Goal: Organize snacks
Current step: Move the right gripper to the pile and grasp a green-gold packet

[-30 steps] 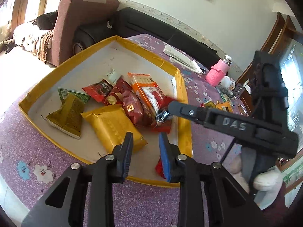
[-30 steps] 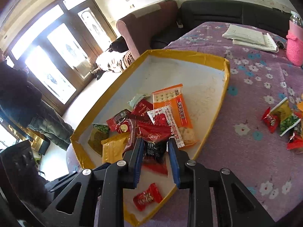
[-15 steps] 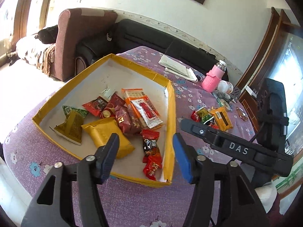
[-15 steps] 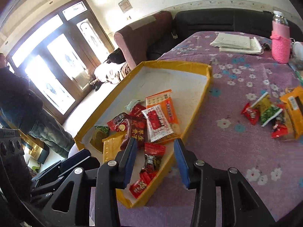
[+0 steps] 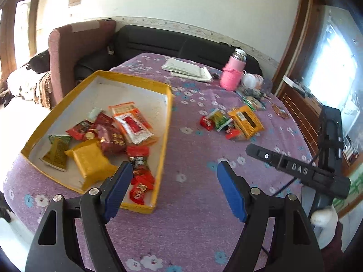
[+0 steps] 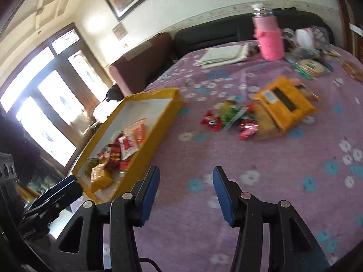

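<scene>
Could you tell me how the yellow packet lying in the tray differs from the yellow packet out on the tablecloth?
The yellow packet in the tray is plain, puffy and gold-toned, and lies among other snacks inside the yellow-rimmed tray. The yellow packet on the tablecloth looks flatter, shows a dark panel and a label, and lies outside the tray in the loose pile of snacks. Both are sealed yellow wrappers, and neither hand-held gripper touches them.

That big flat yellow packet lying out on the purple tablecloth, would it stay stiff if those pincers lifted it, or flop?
The flat yellow packet would probably sag somewhat: it looks like a soft wrapper. It lies partly over other snacks, so lifting may drag them. Its wrapper looks glossy, so the open right gripper might slip on it.
</scene>
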{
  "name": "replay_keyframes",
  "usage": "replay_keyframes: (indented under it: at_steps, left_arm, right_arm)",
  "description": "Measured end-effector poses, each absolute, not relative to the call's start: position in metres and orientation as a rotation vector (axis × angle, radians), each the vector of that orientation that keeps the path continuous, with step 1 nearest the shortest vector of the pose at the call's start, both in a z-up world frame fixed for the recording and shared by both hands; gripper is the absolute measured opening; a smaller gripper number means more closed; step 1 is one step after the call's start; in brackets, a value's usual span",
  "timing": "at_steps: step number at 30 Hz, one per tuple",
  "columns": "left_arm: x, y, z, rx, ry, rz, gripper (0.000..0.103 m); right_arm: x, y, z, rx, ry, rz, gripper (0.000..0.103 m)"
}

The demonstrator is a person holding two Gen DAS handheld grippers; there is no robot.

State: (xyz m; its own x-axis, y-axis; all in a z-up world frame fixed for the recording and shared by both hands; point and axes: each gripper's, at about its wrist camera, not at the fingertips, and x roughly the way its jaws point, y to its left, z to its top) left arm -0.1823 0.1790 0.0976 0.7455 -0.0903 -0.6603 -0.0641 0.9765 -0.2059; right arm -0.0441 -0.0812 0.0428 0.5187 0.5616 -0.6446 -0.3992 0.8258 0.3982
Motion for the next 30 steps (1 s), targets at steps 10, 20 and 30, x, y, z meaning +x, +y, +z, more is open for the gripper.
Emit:
replay_keyframes:
  at_steps: [10, 20, 30]
  left_arm:
    - [-0.18, 0.148, 0.096, -0.167, 0.758, -0.063, 0.077]
    - [-0.177, 0.143, 0.091, -0.154, 0.778, -0.08, 0.077]
    - [-0.167, 0.15, 0.08, -0.197, 0.801, -0.094, 0.077]
  right_arm:
    - [-0.025, -0.157, 0.021, 0.321, 0.906, 0.45, 0.053]
    - [-0.009, -0.142, 0.028, 0.294, 0.911, 0.457, 0.053]
    - [0.02, -0.109, 0.037, 0.2, 0.868, 0.494, 0.053]
